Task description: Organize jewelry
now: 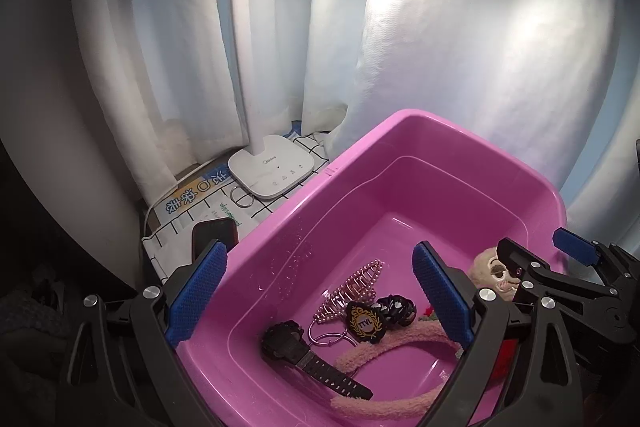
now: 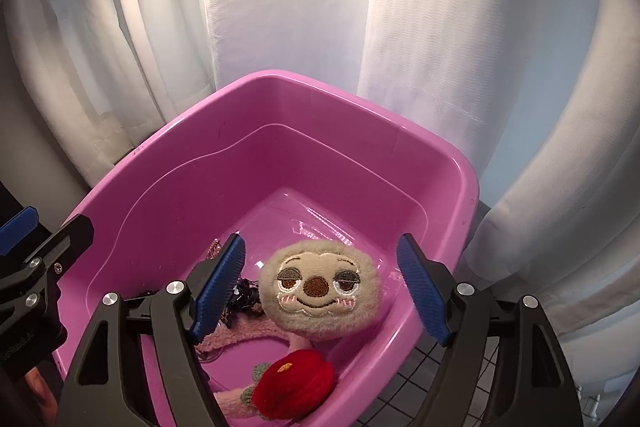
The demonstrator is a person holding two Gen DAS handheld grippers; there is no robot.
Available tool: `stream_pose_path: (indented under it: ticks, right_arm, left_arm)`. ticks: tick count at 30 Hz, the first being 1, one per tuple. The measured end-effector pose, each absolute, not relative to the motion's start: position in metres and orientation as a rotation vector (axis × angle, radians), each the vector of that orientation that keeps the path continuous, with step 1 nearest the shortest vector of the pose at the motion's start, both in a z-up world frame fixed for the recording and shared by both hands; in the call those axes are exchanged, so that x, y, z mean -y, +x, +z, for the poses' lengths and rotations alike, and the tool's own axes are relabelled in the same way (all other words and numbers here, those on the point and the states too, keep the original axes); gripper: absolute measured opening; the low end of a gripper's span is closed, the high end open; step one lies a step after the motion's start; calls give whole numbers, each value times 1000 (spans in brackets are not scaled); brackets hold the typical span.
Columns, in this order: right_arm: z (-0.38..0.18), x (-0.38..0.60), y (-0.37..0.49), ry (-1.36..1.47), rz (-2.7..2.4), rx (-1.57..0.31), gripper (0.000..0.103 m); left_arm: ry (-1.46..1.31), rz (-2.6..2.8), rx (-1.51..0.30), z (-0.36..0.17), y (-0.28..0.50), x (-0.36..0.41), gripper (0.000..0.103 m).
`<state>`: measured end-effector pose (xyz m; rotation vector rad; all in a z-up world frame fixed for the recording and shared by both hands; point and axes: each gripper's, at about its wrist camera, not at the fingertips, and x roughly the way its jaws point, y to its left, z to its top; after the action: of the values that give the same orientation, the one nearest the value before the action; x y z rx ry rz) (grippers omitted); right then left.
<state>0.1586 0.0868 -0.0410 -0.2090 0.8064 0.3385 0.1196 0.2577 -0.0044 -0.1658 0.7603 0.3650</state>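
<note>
A pink plastic tub holds the jewelry. On its floor lie a black wristwatch, a pink pearl hair claw, a black and gold badge, a black hair clip and a fuzzy pink headband. My left gripper hangs open over these, holding nothing. In the right wrist view the tub also shows a beige plush face on the headband, with a red plush ball below it. My right gripper stands open around the plush face, pads clear of it.
A white desk lamp base, a metal ring and a dark phone lie on the grid-patterned cloth left of the tub. White curtains close off the back. The grid cloth shows right of the tub.
</note>
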Motion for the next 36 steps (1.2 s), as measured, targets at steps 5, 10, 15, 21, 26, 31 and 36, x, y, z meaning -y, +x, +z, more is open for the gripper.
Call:
stream_pose_path:
  ticks: [5,10,15,21,26,31,36]
  right_arm:
    - [-41,-82,161,-187,311,-828,77]
    - [-38,-83,148,-214,303,-807,77]
    - [-36,-82,135,-233,291,-789,77]
    - [-32,-80,119,-246,260,-766,77]
    - [-28,-76,110,-237,266,-753,77]
    - [-28,-71,106,-227,274,-754,77]
    - [-28,-69,105,-223,275,-753,77]
  left_arm:
    - [-174,366,-760,-4,114,-259,92]
    - [-202,367,-767,-4,110,-261,94]
    - [-218,371,-783,-2,108,-260,95]
    - [-207,381,-786,0,101,-258,96]
    - [-196,383,-778,3,95,-255,96]
    - [-198,389,-771,5,91,-254,96]
    - [-199,385,-768,6,89,-253,96]
